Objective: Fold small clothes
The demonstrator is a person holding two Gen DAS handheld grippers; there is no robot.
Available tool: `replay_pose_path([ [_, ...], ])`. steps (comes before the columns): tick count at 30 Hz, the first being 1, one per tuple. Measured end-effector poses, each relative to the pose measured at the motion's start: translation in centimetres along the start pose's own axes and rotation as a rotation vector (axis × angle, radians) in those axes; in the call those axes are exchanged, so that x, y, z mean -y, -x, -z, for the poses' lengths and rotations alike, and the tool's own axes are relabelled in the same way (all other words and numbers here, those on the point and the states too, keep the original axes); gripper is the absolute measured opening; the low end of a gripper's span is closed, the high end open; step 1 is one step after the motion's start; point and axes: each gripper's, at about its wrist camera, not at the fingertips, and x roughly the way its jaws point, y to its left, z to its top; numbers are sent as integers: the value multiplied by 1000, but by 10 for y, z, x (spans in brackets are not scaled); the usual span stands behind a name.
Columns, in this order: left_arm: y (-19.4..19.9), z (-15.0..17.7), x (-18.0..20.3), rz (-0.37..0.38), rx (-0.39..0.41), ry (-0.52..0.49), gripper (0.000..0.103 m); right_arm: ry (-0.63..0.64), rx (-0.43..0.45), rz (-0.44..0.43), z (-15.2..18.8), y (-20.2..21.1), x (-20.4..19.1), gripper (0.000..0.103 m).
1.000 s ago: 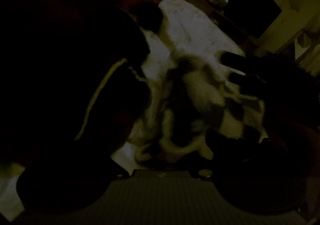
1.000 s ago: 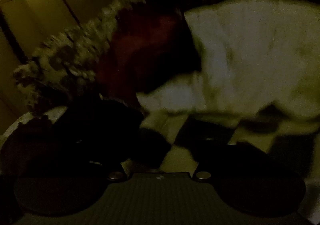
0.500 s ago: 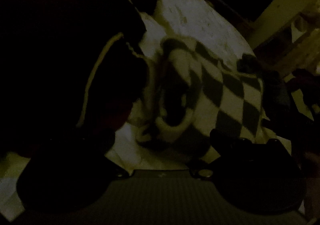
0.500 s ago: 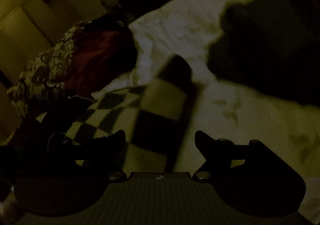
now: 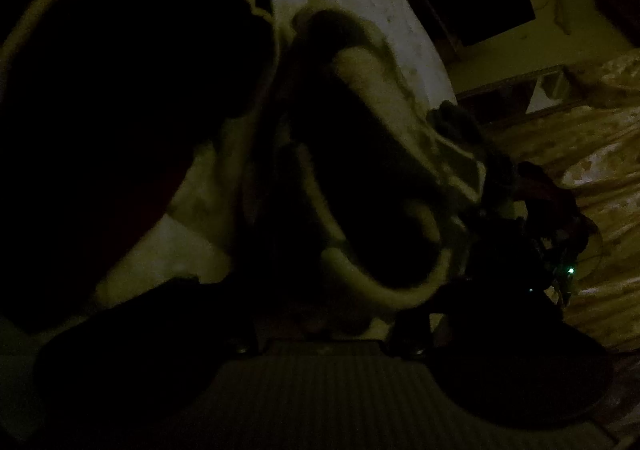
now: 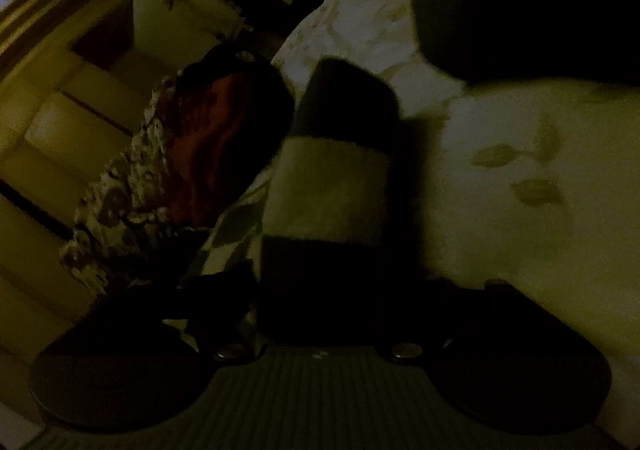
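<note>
Cloth (image 6: 328,186), black and white checked knit, lies between your right fingers (image 6: 224,290), wide apart, just closing a little. Your left fingers (image 5: 416,314) just closed in around its pale hem (image 5: 384,298); grip too dark to tell. Pinch both edges evenly.

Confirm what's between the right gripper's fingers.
A strip of the checkered garment runs between the right gripper's fingers. Its jaws stand wide and have just been closing. It shows in the right wrist view.
</note>
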Motion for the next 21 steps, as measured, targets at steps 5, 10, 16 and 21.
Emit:
replay_pose_path([
  [5, 20, 9, 37, -22, 86, -104, 25, 162, 62, 21, 6, 12, -27, 58],
  [10, 26, 4, 123, 35, 131, -237, 25, 232, 170, -10, -30, 71, -76, 56],
  [16, -28, -30, 253, 82, 112, -335, 28, 277, 267, 78, -131, 164, -99, 58],
  [21, -111, -46, 318, -33, 65, -431, 32, 171, 286, 211, -203, 196, -51, 61],
])
